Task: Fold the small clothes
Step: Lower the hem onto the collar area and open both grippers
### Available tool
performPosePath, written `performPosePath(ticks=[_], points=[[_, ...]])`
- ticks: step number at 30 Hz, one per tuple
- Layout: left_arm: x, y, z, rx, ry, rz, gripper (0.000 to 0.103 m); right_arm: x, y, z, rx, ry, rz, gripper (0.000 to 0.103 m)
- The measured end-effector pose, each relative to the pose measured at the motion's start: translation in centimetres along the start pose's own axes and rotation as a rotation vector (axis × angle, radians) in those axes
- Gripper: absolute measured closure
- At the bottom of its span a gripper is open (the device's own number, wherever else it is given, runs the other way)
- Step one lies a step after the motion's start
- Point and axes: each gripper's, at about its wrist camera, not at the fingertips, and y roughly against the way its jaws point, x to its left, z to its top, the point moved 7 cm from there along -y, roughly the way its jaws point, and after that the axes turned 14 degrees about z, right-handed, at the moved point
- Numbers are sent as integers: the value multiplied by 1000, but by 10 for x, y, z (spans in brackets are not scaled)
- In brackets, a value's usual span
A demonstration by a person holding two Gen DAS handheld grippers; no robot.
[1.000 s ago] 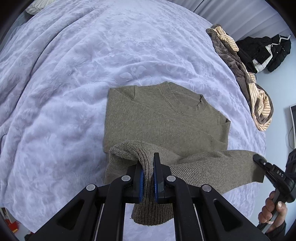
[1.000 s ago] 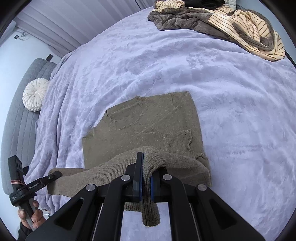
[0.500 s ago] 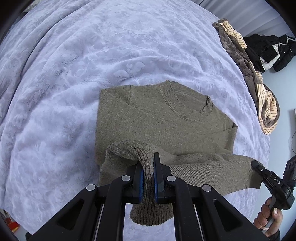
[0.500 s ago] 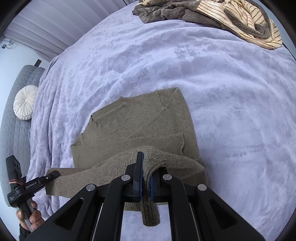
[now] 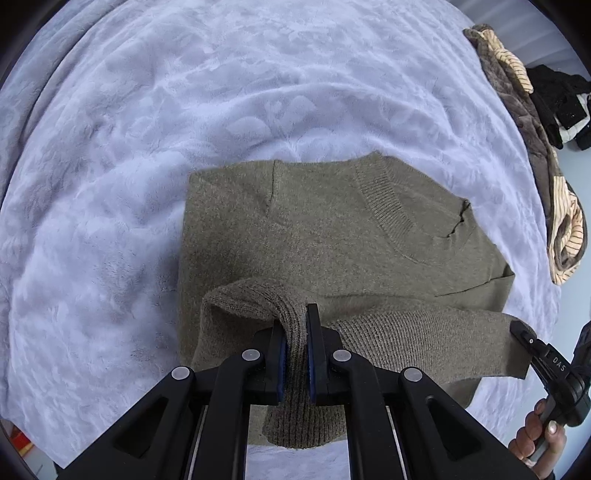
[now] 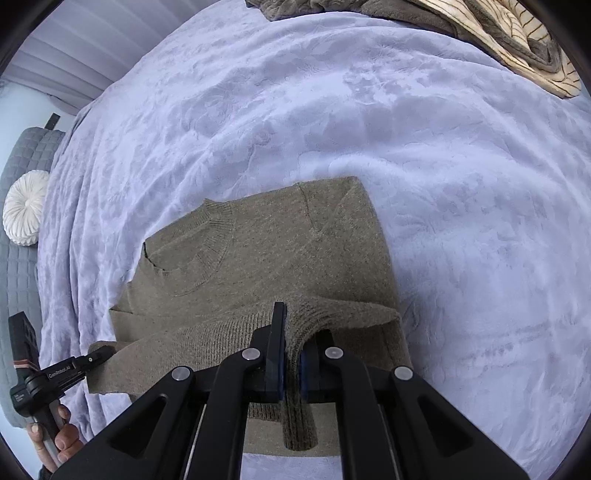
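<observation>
An olive knit sweater (image 5: 332, 229) lies flat on the lavender bedspread (image 5: 147, 110), its collar pointing away and its sleeves folded in. My left gripper (image 5: 295, 321) is shut on the left corner of the ribbed hem. That hem (image 5: 406, 339) is lifted and stretched over the sweater's lower body. At the right of this view, the right gripper (image 5: 521, 332) holds the hem's other corner. In the right wrist view the same sweater (image 6: 258, 258) fills the middle. My right gripper (image 6: 295, 325) is shut on the hem there, and the left gripper (image 6: 99, 355) pinches the far corner.
A heap of brown and cream striped clothes (image 5: 554, 206) lies at the bed's right edge, seen too as a striped heap (image 6: 517, 33). A black jacket (image 5: 561, 107) lies beyond it. A round white cushion (image 6: 26, 210) rests on a grey quilted seat at the left.
Both grippers have sunk toward the bed and moved forward over the sweater, carrying the lifted hem toward the collar. Both stay shut on the hem.
</observation>
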Motion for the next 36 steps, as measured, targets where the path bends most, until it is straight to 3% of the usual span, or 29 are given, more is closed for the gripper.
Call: performPosePath(ticks=[6, 13, 14, 16, 17, 18, 20, 22, 25, 27, 30, 31, 36], points=[[8, -19, 10, 70, 97, -73, 93, -5, -13, 5, 20, -11, -6, 97], [9, -27, 14, 104, 119, -120, 91, -6, -26, 14, 42, 9, -7, 93], [13, -28, 15, 116, 139, -133, 83, -6, -26, 14, 43, 7, -5, 91], [21, -30, 19, 132, 190, -145, 11, -6, -28, 15, 47, 1, 2, 84], [28, -27, 22, 99, 220, -131, 8, -6, -30, 16, 51, -2, 7, 74], [34, -23, 26, 70, 237, -120, 8, -6, -30, 16, 52, -3, 12, 60], [36, -23, 26, 85, 241, -163, 8, -6, -30, 17, 41, -3, 24, 51], [40, -20, 25, 84, 242, -167, 8, -7, -29, 18, 30, -29, 45, 51], [46, -2, 19, 17, 218, -186, 8, -12, -18, 22, -26, -74, 73, 51], [47, 9, 6, -20, 172, -217, 8, -15, -12, 22, -48, -105, 110, 51], [45, 11, -23, -40, 52, -165, 8, -15, -11, 15, -26, -114, 153, 51], [43, 8, -35, -34, 10, -147, 8, -13, -11, 13, -16, -106, 165, 51], [9, -7, -74, 56, -96, -227, 8, -1, -20, -1, 46, -45, 171, 51]])
